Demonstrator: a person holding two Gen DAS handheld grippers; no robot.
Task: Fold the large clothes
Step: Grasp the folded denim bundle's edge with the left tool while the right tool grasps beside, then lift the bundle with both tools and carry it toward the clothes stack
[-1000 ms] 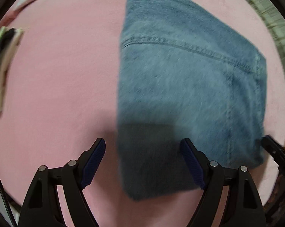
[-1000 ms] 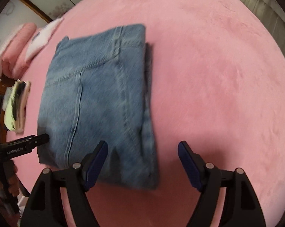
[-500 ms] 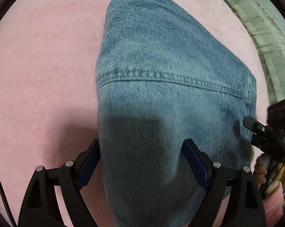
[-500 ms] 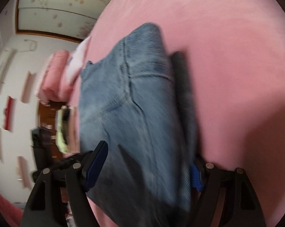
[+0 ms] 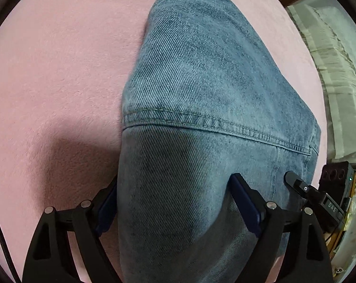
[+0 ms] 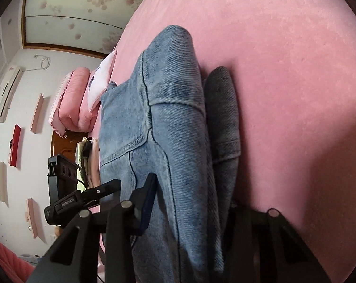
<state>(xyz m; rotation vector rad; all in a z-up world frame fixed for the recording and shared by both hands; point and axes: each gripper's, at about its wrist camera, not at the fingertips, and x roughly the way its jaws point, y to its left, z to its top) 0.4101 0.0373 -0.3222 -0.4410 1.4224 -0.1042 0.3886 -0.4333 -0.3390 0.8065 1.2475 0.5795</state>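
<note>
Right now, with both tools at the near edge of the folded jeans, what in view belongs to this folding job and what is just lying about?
Part of the job:
- folded jeans
- left tool, jaws wide around the jeans' corner
- right tool, jaws closing on the jeans' layered edge
- pink bed cover underneath

Just lying about:
- pink pillows
- small folded cloth pile
- wall air conditioner

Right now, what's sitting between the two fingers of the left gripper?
The near edge of the folded jeans fills the gap in the left gripper, seen in the left wrist view.
</note>
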